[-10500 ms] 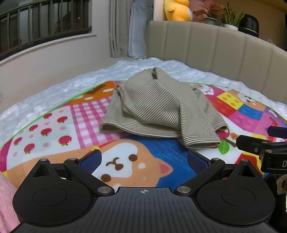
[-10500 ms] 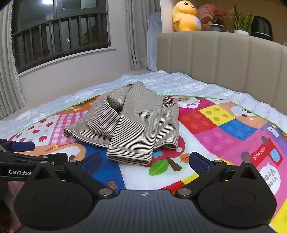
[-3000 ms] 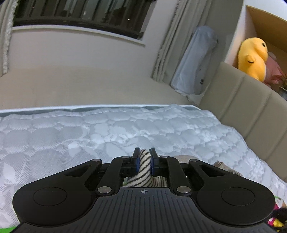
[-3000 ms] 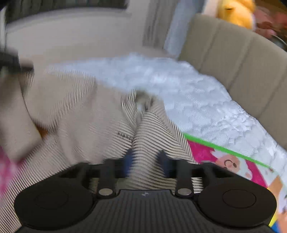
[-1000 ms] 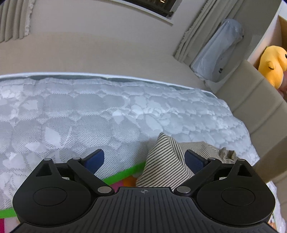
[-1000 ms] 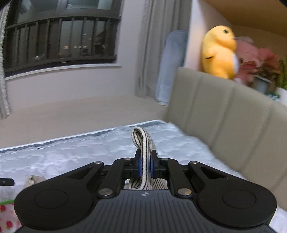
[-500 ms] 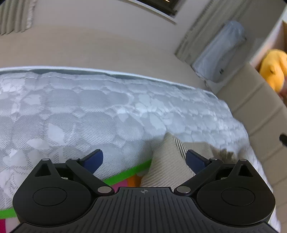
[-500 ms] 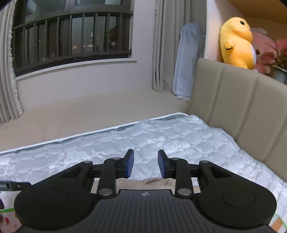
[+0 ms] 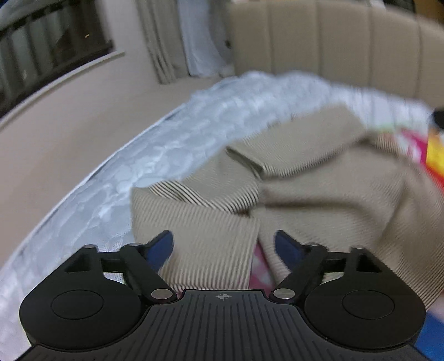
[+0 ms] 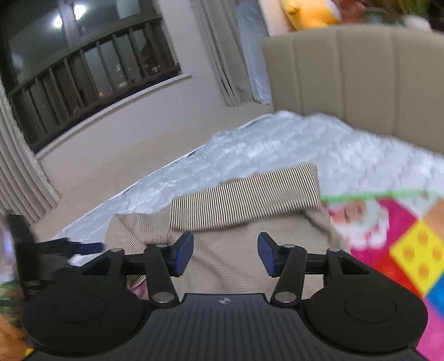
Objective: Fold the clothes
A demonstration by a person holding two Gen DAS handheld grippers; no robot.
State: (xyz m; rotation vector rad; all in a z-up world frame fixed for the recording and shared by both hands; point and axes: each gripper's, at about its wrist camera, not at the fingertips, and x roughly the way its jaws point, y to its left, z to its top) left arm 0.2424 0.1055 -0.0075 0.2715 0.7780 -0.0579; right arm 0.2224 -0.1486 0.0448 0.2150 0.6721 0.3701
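Lying on the mat [image 10: 410, 250], the striped garment [image 9: 319, 177] is seen beneath both spread, empty grippers, left [image 9: 223, 247] and right [image 10: 225, 254]; only the right view shows the striped cuff [image 10: 244, 197].

A white quilted mattress [image 10: 277, 144] meets a beige padded headboard [image 10: 360, 77], with a colourful cartoon mat [image 10: 402, 244], grey curtains [image 10: 219, 55], a railed window [image 10: 91, 72] and what seems a yellow plush toy [image 10: 310, 12].
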